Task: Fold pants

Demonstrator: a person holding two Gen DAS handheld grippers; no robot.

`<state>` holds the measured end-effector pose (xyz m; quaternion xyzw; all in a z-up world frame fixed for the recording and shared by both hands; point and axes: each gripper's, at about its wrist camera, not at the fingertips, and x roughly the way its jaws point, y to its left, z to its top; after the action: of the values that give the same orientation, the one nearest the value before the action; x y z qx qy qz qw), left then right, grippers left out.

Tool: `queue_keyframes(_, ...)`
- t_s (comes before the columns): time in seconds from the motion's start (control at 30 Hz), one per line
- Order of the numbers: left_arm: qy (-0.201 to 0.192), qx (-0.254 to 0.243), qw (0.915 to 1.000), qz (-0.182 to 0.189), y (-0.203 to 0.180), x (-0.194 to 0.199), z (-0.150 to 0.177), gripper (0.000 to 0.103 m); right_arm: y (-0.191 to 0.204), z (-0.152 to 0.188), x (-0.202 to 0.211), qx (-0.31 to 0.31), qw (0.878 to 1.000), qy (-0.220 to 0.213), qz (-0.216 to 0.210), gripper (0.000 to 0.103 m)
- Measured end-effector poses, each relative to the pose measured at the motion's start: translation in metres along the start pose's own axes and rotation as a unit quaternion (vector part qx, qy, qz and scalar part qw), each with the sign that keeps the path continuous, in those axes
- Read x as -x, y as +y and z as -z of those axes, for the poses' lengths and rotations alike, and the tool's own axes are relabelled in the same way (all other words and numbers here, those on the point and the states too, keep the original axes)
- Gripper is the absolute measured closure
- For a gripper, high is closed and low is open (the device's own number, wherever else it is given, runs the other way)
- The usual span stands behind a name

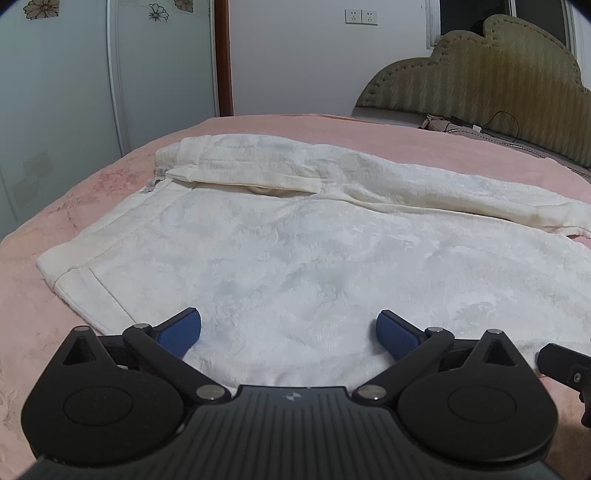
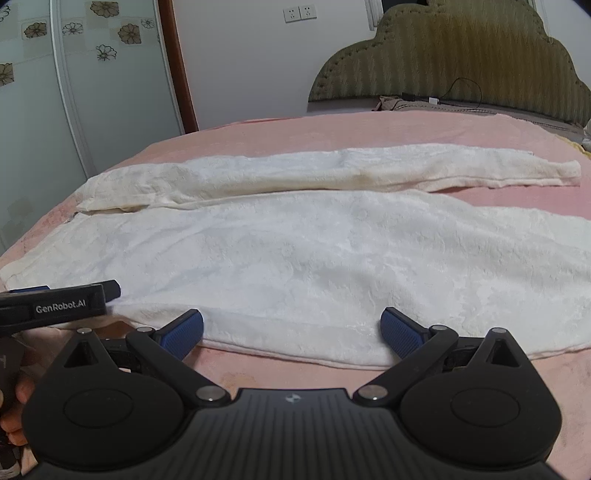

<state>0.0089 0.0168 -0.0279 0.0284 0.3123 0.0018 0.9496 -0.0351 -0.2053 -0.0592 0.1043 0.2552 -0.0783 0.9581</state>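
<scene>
White fleece pants (image 1: 295, 243) lie spread flat on the pink bed, waistband to the left, both legs running right. They also show in the right wrist view (image 2: 314, 254), the far leg lying apart from the near one. My left gripper (image 1: 289, 332) is open, its blue pads (image 1: 181, 330) just above the near edge of the pants by the waist. My right gripper (image 2: 291, 334) is open over the near leg's hem edge, holding nothing. The left gripper's body (image 2: 55, 302) shows at the left of the right wrist view.
The pink bedspread (image 1: 74, 192) covers the bed. An olive padded headboard (image 2: 461, 55) stands at the far right with a black cable (image 2: 461, 92) below it. Wardrobe doors (image 2: 92, 92) and a wall with sockets (image 2: 299, 14) are behind.
</scene>
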Motion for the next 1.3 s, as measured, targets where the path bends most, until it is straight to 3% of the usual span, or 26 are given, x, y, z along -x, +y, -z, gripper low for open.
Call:
queue_keyframes(0.87,0.005,-0.007,1.0000,-0.004,-0.001,-0.003,0.001,0.000,0.007,0.003,-0.003,0.014,1.000,0.002,0.012,0.000)
queue_keyframes(1.3,0.005,-0.009,0.9999,-0.005,-0.002,-0.003,0.001,0.000,-0.005,0.003,0.006,-0.017,1.000,-0.013,-0.022,0.000)
